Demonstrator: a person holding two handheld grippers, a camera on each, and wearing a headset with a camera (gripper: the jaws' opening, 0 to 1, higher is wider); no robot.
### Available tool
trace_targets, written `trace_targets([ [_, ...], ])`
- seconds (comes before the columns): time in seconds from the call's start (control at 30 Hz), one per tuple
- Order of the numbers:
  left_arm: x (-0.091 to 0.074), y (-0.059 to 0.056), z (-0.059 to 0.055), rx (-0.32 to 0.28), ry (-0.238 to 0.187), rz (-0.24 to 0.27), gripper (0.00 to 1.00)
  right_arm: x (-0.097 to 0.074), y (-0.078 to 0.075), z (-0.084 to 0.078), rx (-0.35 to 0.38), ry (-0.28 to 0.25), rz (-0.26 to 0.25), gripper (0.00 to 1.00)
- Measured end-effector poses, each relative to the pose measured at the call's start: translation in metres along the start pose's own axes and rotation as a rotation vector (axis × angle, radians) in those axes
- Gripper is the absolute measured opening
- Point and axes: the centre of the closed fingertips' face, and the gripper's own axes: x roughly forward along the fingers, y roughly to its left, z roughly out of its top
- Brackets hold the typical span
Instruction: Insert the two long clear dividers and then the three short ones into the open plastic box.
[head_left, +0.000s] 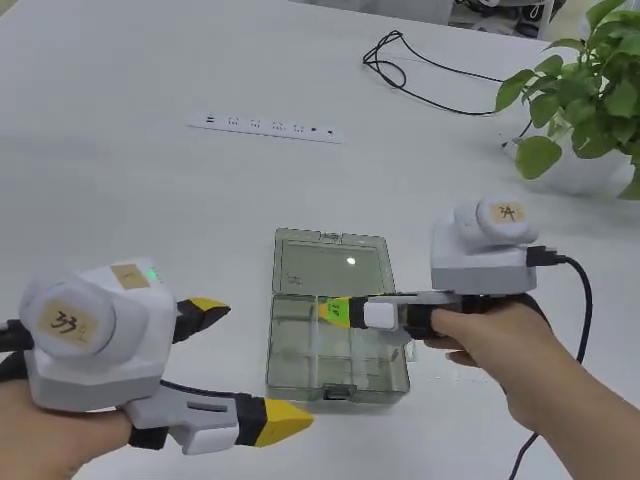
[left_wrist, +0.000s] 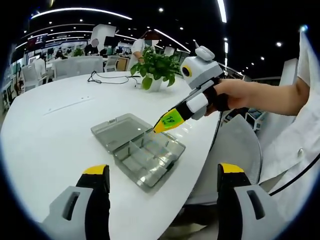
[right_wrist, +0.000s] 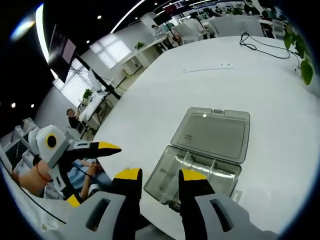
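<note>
The clear plastic box (head_left: 338, 372) lies open on the white table, its lid (head_left: 333, 262) folded flat away from me. Clear dividers stand inside the box (left_wrist: 141, 151) and split it into compartments. My right gripper (head_left: 335, 312) reaches in from the right and hovers just over the tray's upper left part. Its jaws stand a small gap apart (right_wrist: 160, 176), and I see nothing between them. My left gripper (head_left: 245, 365) is wide open, left of the box (right_wrist: 200, 175) and apart from it. From the left gripper (left_wrist: 162, 171) I see the right gripper (left_wrist: 169, 121) above the tray.
A white power strip (head_left: 265, 127) lies beyond the box. A black cable (head_left: 420, 75) loops at the far right, beside a potted plant (head_left: 585, 100). The table's near edge runs close to the box (left_wrist: 165, 200). People sit at desks in the background.
</note>
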Motion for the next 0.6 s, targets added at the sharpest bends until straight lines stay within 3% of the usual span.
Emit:
trace_targets([
  [0.17,-0.001,-0.001,0.001,0.002,-0.009,0.009,0.91,-0.018,0.000,0.004,-0.084,-0.025,0.014,0.33],
  [0.43,-0.002,-0.003,0.006,0.019,-0.036,0.011,0.95,-0.047,-0.010,0.002,-0.247,-0.015,0.017,0.44],
  [0.6,-0.004,-0.004,0.008,0.027,-0.038,0.007,0.96,-0.054,-0.021,-0.006,-0.362,0.033,0.012,0.52],
])
